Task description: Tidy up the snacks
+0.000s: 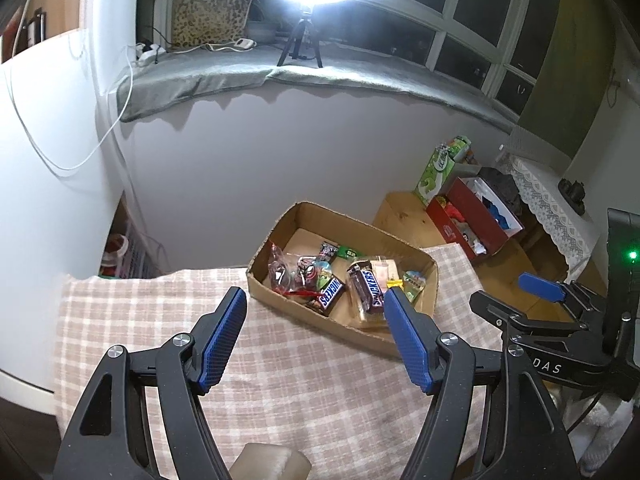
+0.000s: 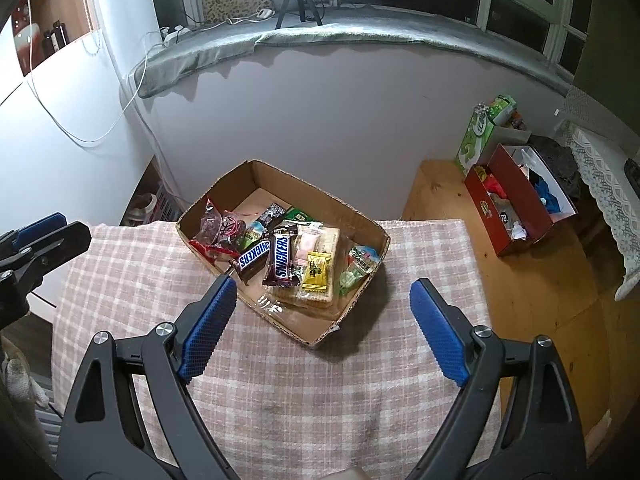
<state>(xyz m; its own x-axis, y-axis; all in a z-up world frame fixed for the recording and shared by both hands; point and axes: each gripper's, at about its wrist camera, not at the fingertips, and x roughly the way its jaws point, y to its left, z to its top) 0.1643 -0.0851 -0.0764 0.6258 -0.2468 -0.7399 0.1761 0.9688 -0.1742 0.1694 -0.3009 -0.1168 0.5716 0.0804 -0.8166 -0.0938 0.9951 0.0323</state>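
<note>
A shallow cardboard box (image 1: pixel 352 227) (image 2: pixel 304 189) sits at the far side of a table covered with a pink checked cloth (image 1: pixel 296 384) (image 2: pixel 304 384). Inside lie two Snickers bars (image 1: pixel 331 293) (image 2: pixel 282 261), a red and clear packet (image 2: pixel 214 234), a yellow packet (image 2: pixel 316 274), a flat cracker pack (image 2: pixel 330 242) and several small sweets. My left gripper (image 1: pixel 315 294) hovers open above the cloth just short of the box, nothing between its pads. My right gripper (image 2: pixel 323 282) is also open and empty, wide apart, in front of the box's near corner.
To the right, on a wooden surface (image 2: pixel 536 288), stand a red shoebox of odds and ends (image 2: pixel 516 200) and a green carton (image 2: pixel 476 136). A lace-covered stand (image 2: pixel 604 184) is at far right. A pale block (image 1: pixel 272 460) lies on the cloth's near edge. A tripod lamp (image 1: pixel 300 44) stands on the windowsill.
</note>
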